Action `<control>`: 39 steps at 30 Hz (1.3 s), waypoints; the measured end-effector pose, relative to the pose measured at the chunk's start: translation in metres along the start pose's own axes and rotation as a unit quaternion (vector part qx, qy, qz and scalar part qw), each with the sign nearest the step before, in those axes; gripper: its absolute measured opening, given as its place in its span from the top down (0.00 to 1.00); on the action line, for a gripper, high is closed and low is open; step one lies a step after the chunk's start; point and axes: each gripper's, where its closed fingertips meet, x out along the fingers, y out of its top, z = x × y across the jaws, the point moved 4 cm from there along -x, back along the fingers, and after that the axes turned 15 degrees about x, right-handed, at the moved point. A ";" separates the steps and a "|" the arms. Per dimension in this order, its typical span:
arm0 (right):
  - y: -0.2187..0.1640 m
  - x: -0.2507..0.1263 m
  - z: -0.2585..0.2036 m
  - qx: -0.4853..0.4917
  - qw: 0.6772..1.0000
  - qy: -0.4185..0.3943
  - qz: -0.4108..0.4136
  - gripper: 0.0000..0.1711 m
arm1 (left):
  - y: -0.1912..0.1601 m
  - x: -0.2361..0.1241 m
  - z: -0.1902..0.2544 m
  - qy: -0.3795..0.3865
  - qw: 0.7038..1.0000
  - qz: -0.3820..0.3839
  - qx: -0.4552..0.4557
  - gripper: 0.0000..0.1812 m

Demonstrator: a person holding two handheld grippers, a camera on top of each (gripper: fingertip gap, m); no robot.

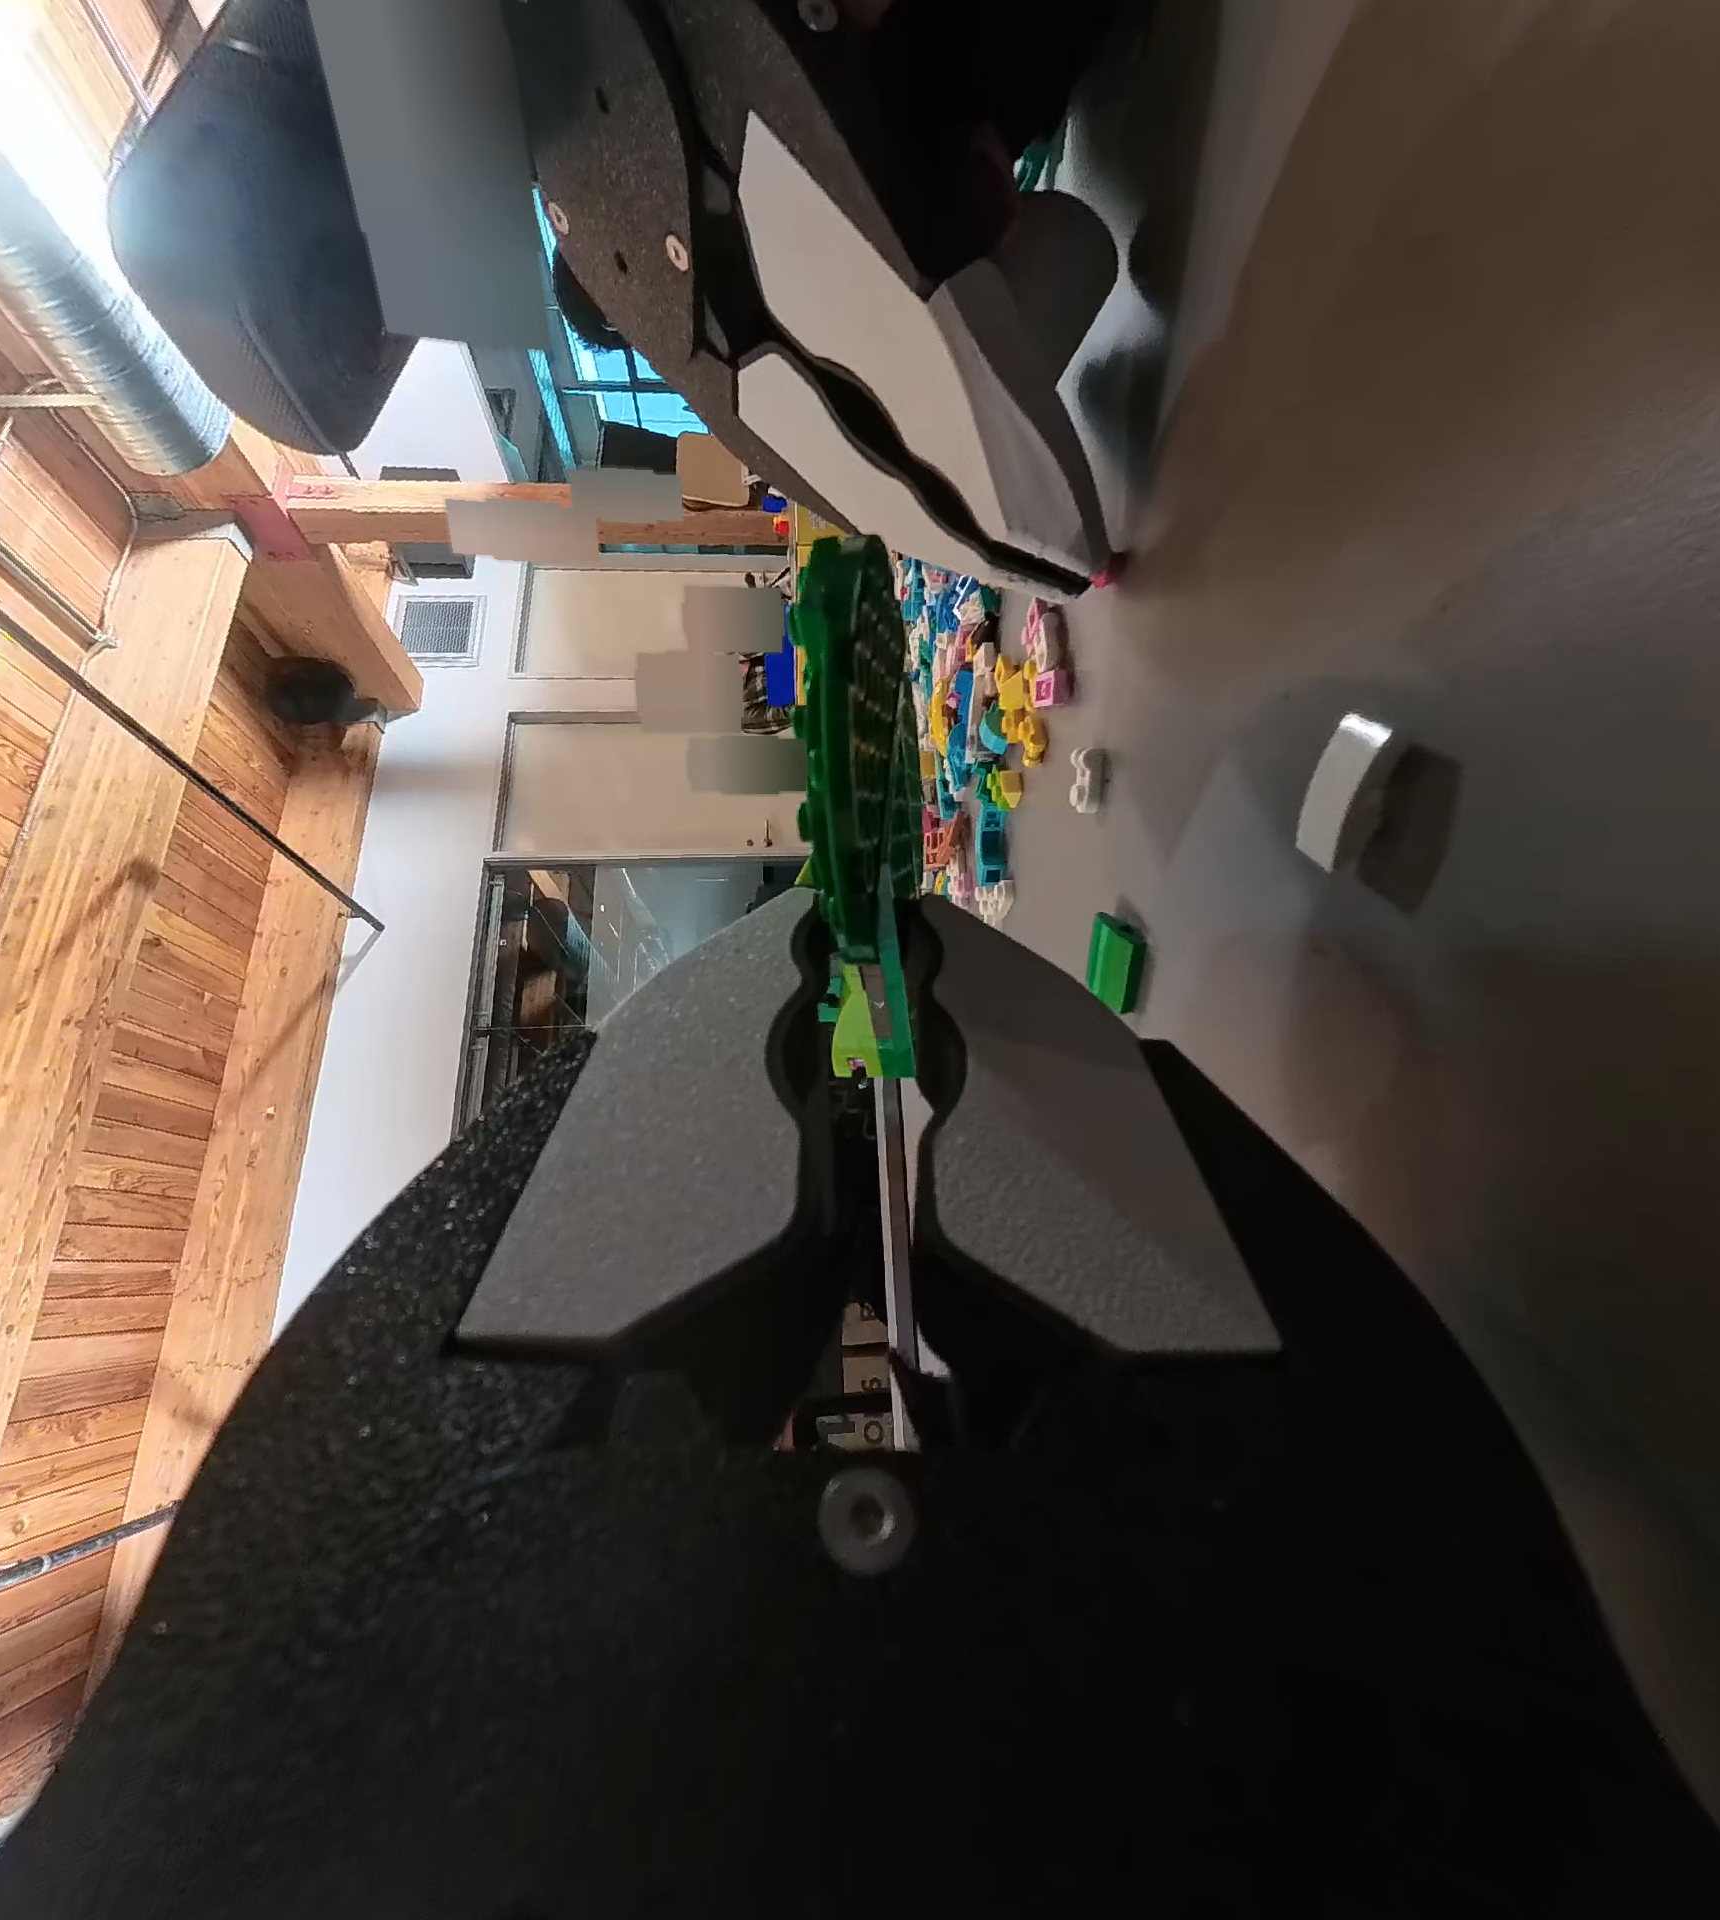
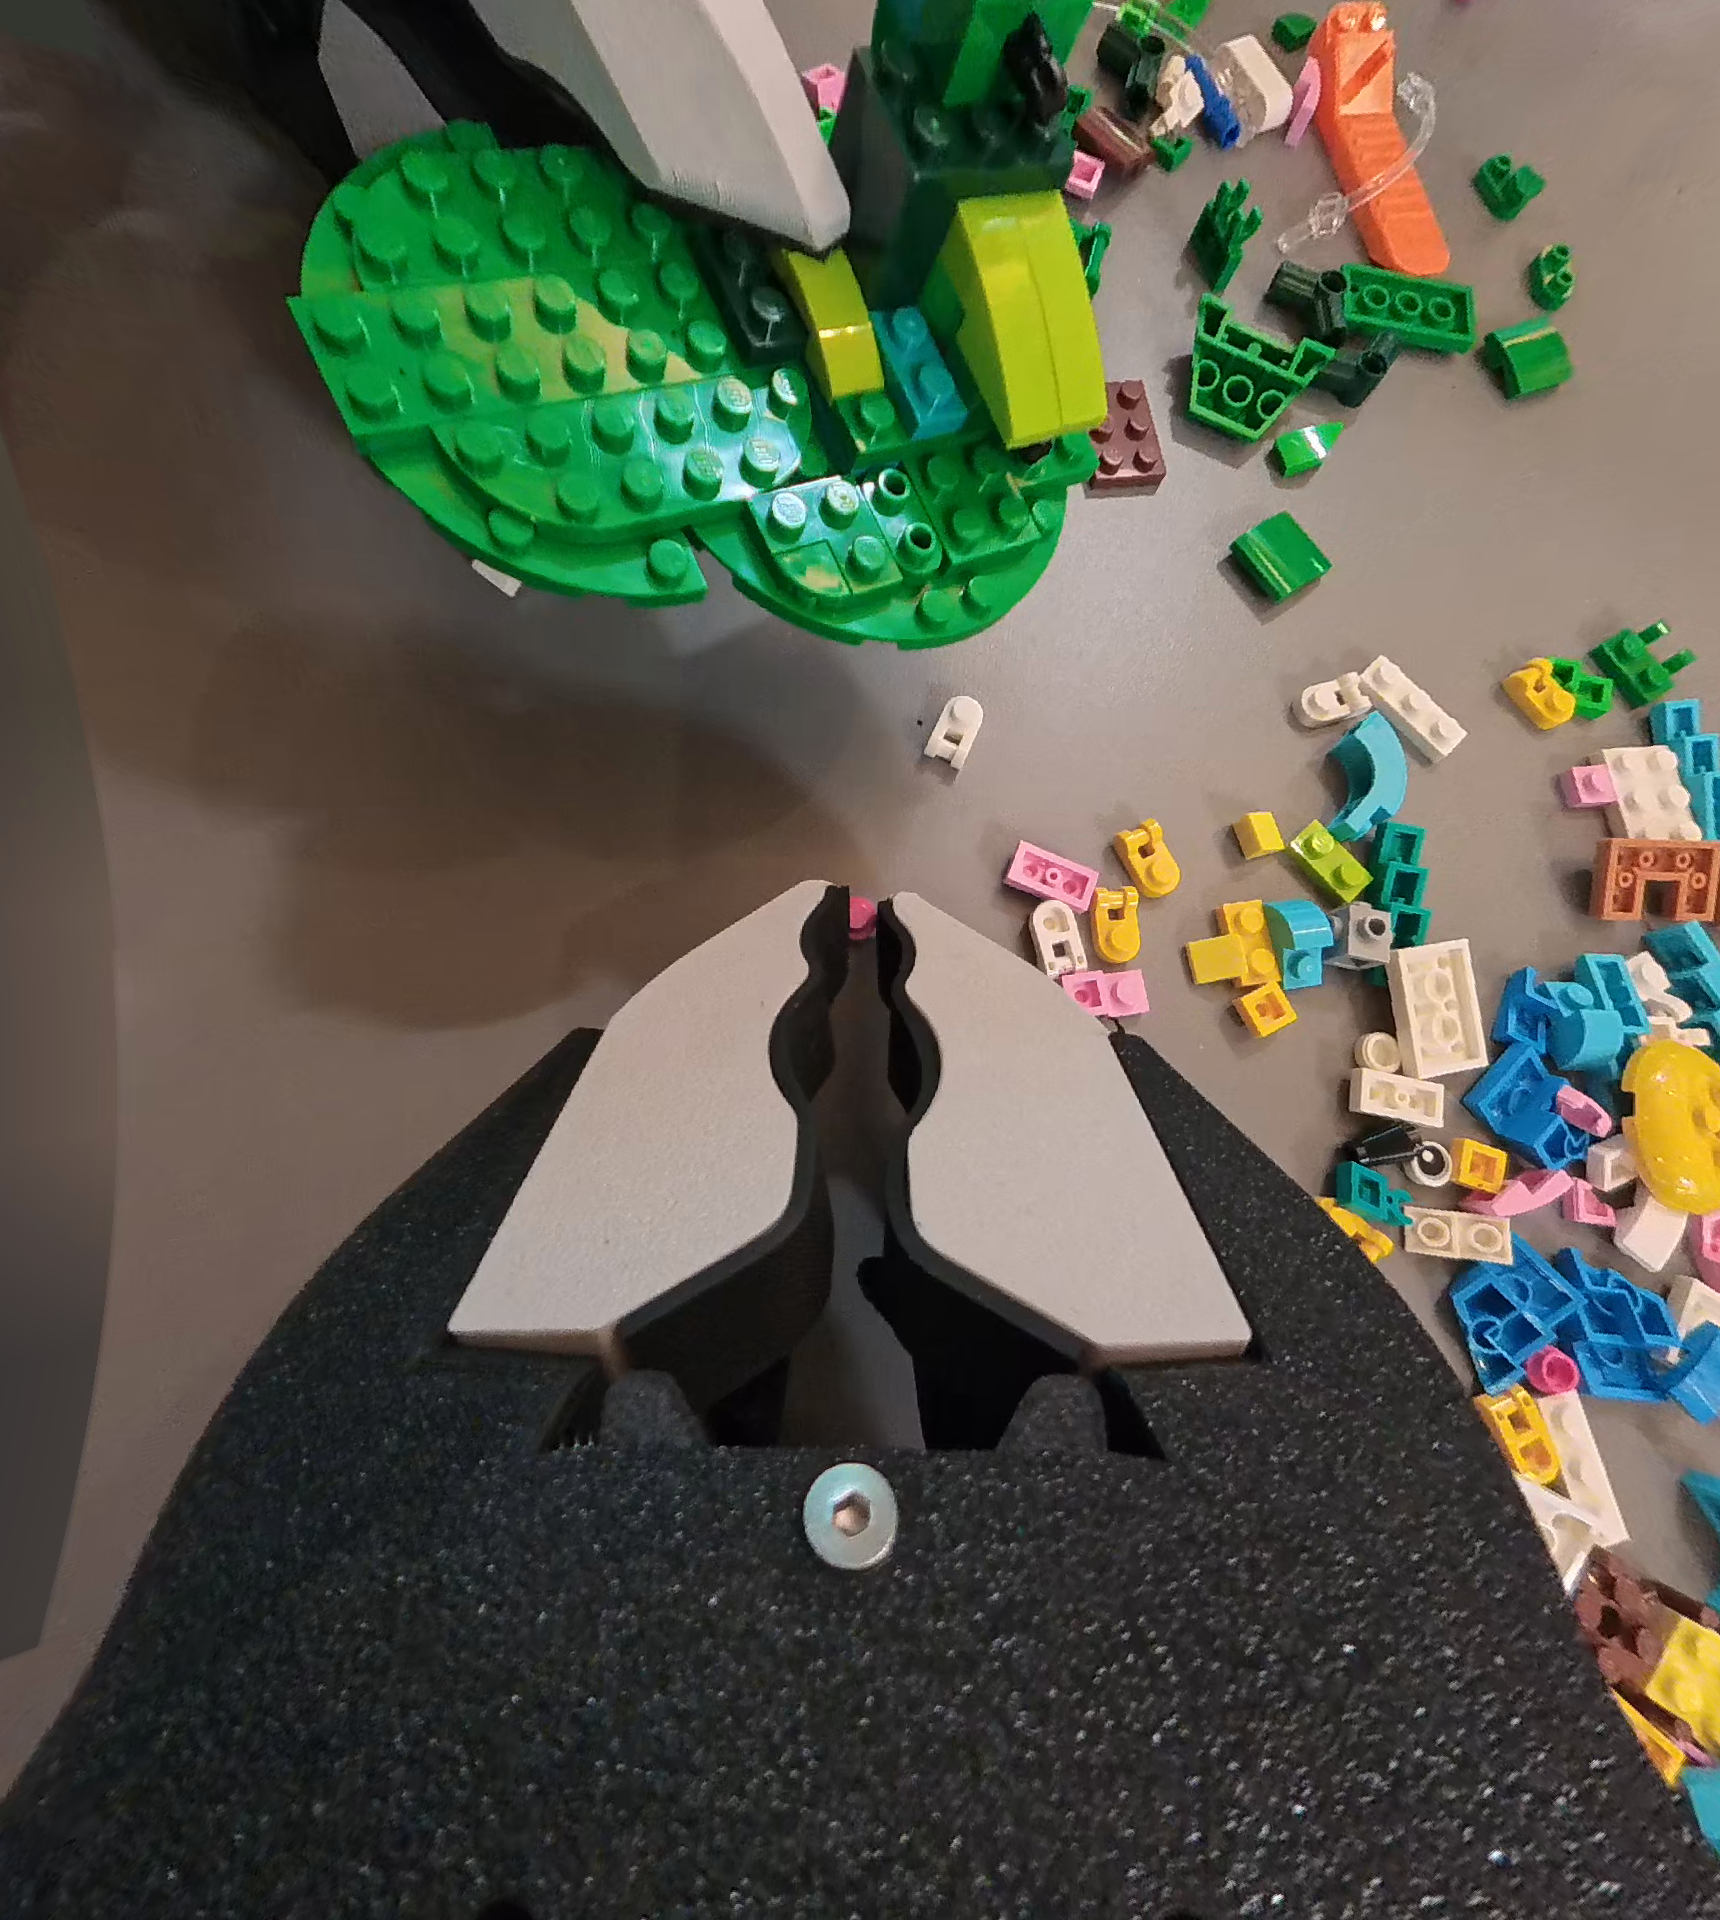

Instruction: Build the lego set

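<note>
two grippers work over a grey table (image 2: pixel 420 831). the left gripper (image 1: pixel 861 966) is clamped on the edge of the green lego build (image 2: pixel 565 395), which lies at twelve o'clock in the right wrist view. the right gripper (image 2: pixel 861 920), its jaws nearly closed, pinches a small pink piece (image 2: pixel 859 914) at its tips. loose bricks (image 2: pixel 1583 1039) are scattered at three o'clock, an orange piece (image 2: pixel 1375 145) at one o'clock.
</note>
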 end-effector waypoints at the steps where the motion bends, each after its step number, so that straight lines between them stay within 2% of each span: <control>1: 0.000 0.000 0.000 -0.001 1.000 0.000 -0.001 0.97 | 0.000 0.000 0.000 0.000 1.000 0.000 -0.001 0.93; 17: 0.005 -0.007 0.001 -0.016 1.000 -0.010 0.012 0.98 | 0.001 0.001 0.000 -0.001 1.000 0.001 -0.004 0.93; 20: 0.016 -0.014 0.001 -0.023 0.999 -0.015 0.029 0.98 | 0.000 0.000 -0.001 0.006 1.000 0.000 -0.003 0.93; 29: 0.083 -0.031 -0.016 -0.078 0.991 0.016 0.107 0.98 | 0.002 -0.002 -0.008 0.036 0.999 0.003 -0.005 0.93; 39: 0.094 -0.021 -0.027 -0.131 0.987 0.018 0.090 0.98 | 0.003 -0.007 -0.016 0.067 0.997 0.013 -0.028 0.93</control>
